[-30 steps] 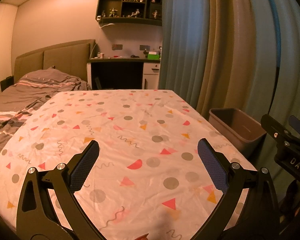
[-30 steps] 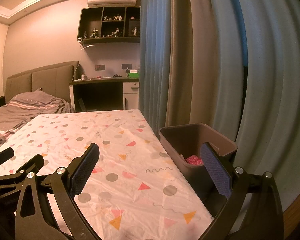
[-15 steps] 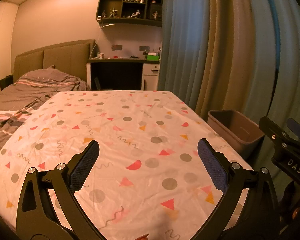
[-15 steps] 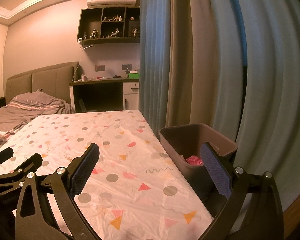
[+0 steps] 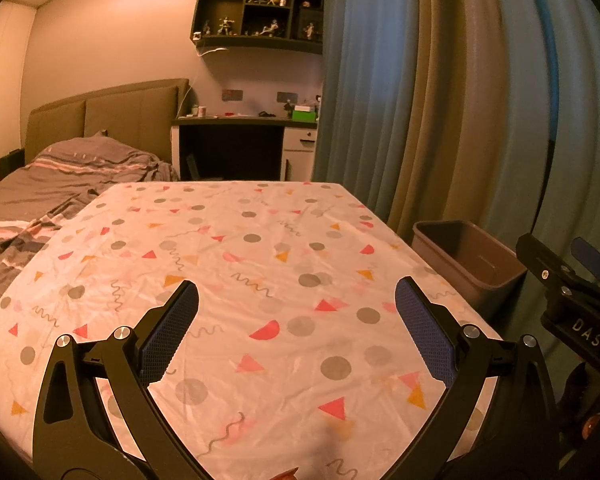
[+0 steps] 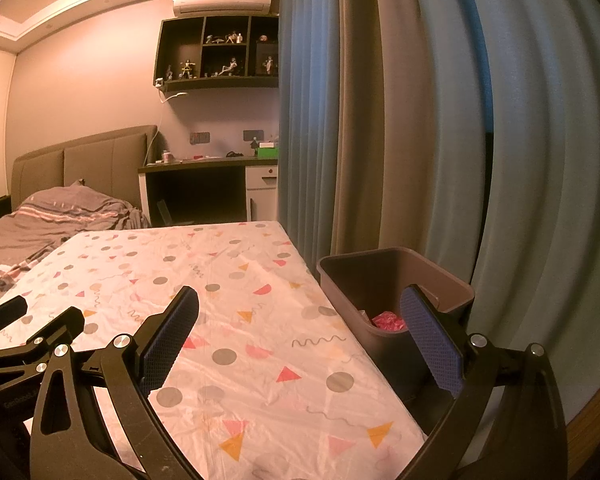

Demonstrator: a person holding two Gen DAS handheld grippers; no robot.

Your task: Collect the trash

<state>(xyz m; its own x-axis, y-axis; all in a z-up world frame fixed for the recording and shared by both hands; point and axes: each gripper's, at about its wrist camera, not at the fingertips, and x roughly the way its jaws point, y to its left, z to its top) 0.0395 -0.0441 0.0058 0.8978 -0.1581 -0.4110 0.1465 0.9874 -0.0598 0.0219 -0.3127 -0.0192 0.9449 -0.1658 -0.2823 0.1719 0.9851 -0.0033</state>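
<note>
Both grippers' fingers (image 5: 168, 334) spread empty above tablecloth (image 5: 260, 264); bin (image 6: 380, 280) beside holds pink trash (image 6: 388, 322).

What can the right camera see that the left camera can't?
Only the right wrist view looks down into the bin and shows the pink trash inside, plus the open right gripper. Only the left wrist view shows the open left gripper from behind. Both show the patterned tablecloth, the bed, the desk and the curtains.
</note>
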